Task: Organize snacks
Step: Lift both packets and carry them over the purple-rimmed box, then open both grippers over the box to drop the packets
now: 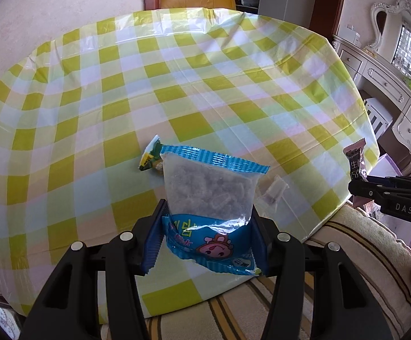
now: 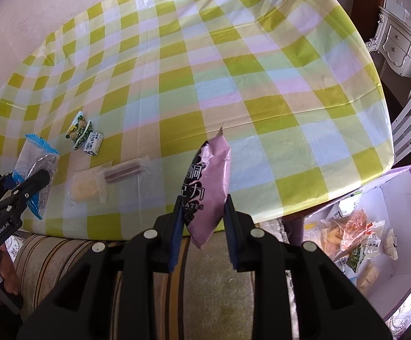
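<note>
Jaws first: our left gripper (image 1: 205,243) is clamped on a blue-and-clear plastic snack bag with a pink cartoon face (image 1: 209,198), its blue pads pressing both sides of the bag's lower printed band, so the clear upper part stands upright above the fingers. Our right gripper (image 2: 202,226) is clenched on a mauve foil chocolate packet with black print (image 2: 209,187), pinched edge-on between the pads, the top seam tilting away from us and the bottom corner hanging below the fingers.

Writing we can read is scant: "LATES" on the mauve packet beneath large black characters, "GenRobot.AI" on the left gripper's body in the right wrist view, and "DAS" on the right gripper's body in the left wrist view. The blue bag's script is too warped to read.

Below both grippers runs a striped beige sofa cushion (image 2: 63,249). Just beyond it lies the round table under a yellow-green checked plastic cloth (image 2: 233,70). On the cloth near the left gripper rest a pale yellow wrapped cake (image 2: 84,189), a clear-wrapped brown stick snack (image 2: 126,171), a small green-and-white pea packet (image 2: 79,130) and a little blue-and-white wrapped square (image 2: 93,144) touching it. Right of the table sits a lilac open cardboard box (image 2: 401,198) holding assorted wrapped snacks.
</note>
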`<state>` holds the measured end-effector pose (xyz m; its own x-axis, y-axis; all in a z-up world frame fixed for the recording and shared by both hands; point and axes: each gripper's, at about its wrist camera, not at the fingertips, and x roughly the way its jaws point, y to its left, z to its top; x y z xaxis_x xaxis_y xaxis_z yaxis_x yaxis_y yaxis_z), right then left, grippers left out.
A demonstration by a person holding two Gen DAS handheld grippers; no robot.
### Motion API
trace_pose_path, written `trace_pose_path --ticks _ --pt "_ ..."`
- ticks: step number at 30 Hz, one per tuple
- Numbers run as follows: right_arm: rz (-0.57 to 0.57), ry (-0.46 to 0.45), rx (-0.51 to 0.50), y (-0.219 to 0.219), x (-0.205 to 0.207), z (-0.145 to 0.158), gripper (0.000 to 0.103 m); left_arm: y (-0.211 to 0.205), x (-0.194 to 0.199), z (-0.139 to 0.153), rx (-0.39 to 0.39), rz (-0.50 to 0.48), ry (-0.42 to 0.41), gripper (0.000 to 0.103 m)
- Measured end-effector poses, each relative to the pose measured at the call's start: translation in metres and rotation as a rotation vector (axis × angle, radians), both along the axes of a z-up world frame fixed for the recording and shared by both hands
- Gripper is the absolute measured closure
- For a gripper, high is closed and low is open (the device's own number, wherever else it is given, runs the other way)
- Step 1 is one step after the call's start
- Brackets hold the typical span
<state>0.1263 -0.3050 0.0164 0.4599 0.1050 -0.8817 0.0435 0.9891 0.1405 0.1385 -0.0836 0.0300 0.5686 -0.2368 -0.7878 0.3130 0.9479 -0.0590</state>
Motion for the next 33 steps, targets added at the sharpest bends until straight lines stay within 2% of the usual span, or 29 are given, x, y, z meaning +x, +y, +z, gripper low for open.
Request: trace_pose_path --ticks 8,15,24,33 --pt "-0.094 -0.026 -0.023 -0.051 -0.015 0.006 0.076 -0.055 -0.003 0.005 0.004 -0.115 -0.004 0.051" --pt "-0.206 -0.014 -0.062 -0.109 -0.034 -0.001 0.076 -0.109 -0.008 0.009 0.013 -0.228 -0.006 0.051" --pt "-0.349 0.02 -0.095 -0.182 -0.069 -0.017 0.076 -0.195 -0.023 0.008 0.029 -0.421 0.007 0.051" --pt "-0.445 0.046 -0.114 -0.229 -0.099 -0.035 0.076 -0.283 -0.053 -0.008 0.074 -0.637 0.051 0.051"
